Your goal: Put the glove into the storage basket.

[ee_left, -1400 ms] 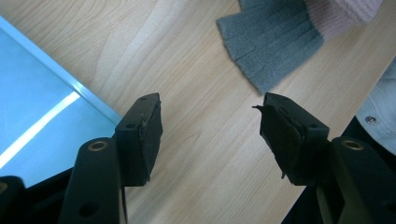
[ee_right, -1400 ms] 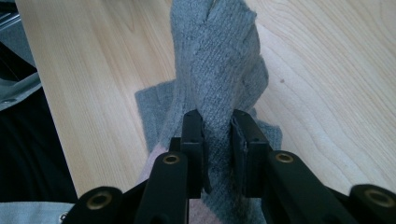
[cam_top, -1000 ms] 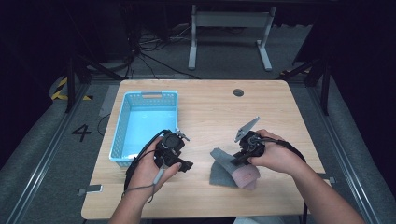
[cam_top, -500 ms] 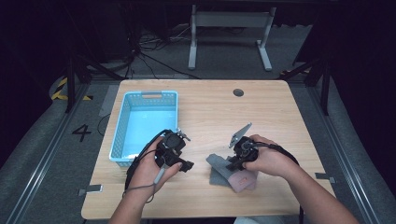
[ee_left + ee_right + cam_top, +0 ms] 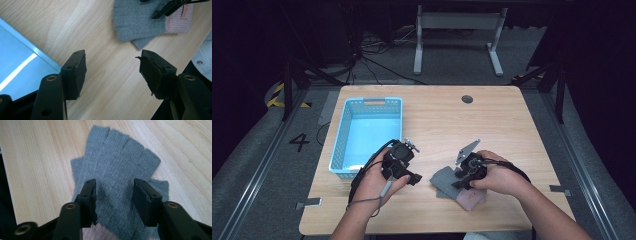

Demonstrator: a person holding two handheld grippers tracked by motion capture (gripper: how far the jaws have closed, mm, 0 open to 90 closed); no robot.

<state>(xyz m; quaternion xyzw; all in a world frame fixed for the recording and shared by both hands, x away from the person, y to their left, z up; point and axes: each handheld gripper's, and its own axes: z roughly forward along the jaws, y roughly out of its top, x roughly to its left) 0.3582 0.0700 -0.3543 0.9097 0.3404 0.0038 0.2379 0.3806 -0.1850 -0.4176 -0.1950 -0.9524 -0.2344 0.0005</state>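
Right tool, low and right of centre in the high view, has just been opening its jaws, which now stand released above a grey glove with a pink cuff, pads clear of the knit. Left tool, lower centre, is also released over bare wood. Both sit on a pale wooden worktop carrying a light-blue basket at centre left; around it lies dark grey floor with cables at top and a painted "4" at left.

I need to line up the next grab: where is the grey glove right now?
In the high view the grey glove lies flat on the table near its front edge, right of the blue basket, directly under the right tool.
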